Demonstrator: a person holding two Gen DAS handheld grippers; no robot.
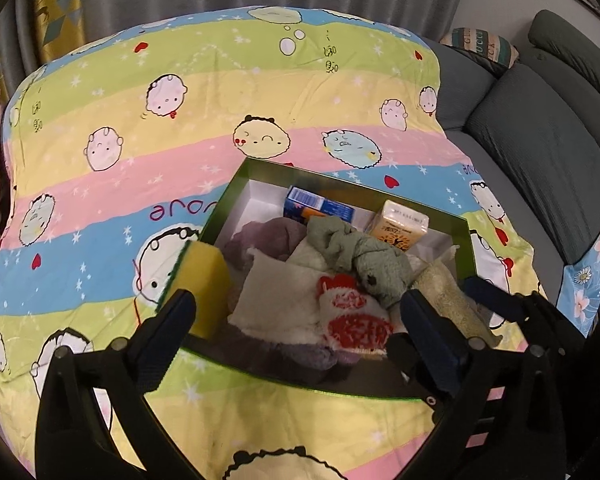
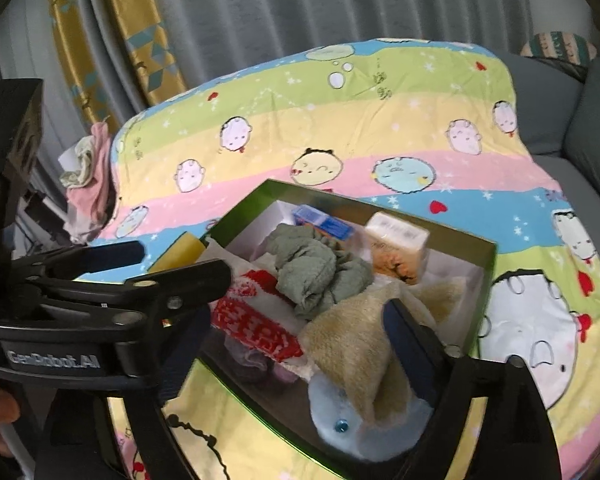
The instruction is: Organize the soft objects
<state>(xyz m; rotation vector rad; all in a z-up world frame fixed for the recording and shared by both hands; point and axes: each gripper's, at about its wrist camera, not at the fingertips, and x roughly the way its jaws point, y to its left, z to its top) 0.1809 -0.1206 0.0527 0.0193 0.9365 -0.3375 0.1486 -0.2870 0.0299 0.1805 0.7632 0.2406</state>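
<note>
Reading "GenDobot.AI" on the left gripper, whose jaws stand apart and empty over the green box's near edge. The right gripper gapes too, above a beige cloth at the box's near-right corner. A yellow sponge leans outside its left wall. The striped cartoon sheet reads "arom".

A green-rimmed box on a cartoon-print sheet holds a crumpled green cloth, a red-and-white towel and a tan plush cloth. The right hand-held gripper stands open above them, gripping nothing
</note>
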